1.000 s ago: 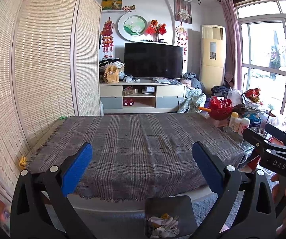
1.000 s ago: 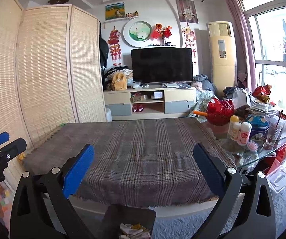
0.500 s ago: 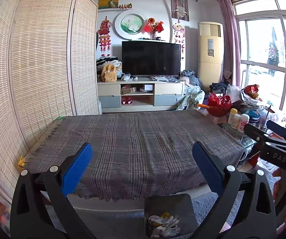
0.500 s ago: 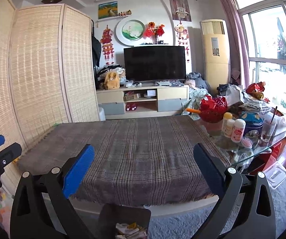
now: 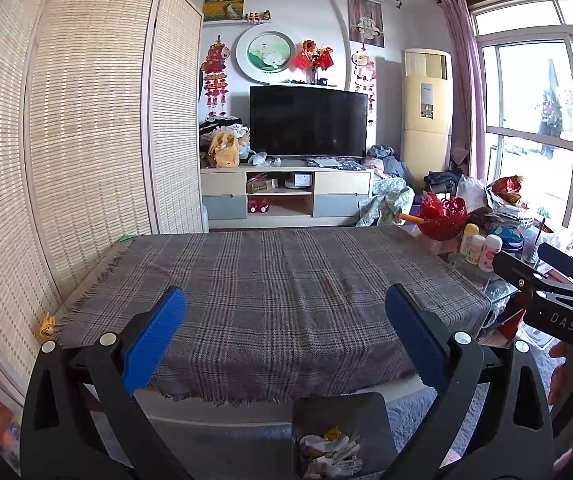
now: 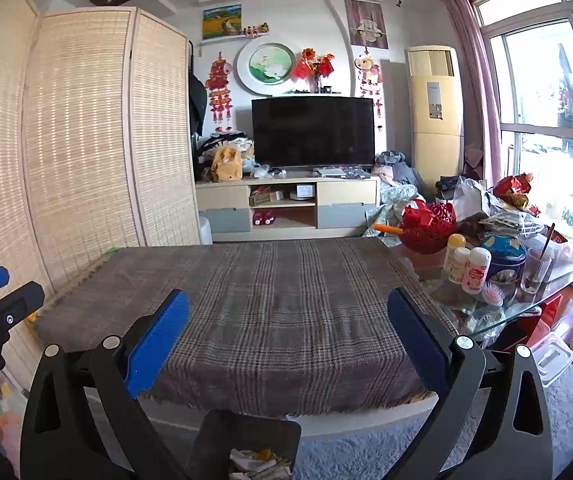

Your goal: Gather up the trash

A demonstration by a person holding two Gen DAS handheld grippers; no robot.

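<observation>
A dark trash bin (image 5: 338,402) stands on the floor below the table's near edge, with crumpled paper trash (image 5: 328,454) inside. My left gripper (image 5: 284,336) hangs open above it, blue pads wide apart and nothing between them. In the right wrist view the same bin (image 6: 222,428) with its trash (image 6: 258,460) sits low and left of centre. My right gripper (image 6: 288,340) is open and empty too. Each gripper shows in the other's view: the right gripper (image 5: 526,258) at the right edge, the left gripper (image 6: 6,290) at the left edge. A small yellow scrap (image 5: 46,325) lies by the table's left corner.
A plaid cloth (image 5: 286,280) covers the low table. Its right glass end (image 6: 526,308) holds bottles (image 6: 476,270), a red basket (image 6: 426,232), a tin and a glass. A woven screen (image 5: 86,140) stands at the left. A TV unit (image 5: 286,196) is behind.
Both views sway only slightly. The grippers stay open over the bin and nothing has been picked up or dropped.
</observation>
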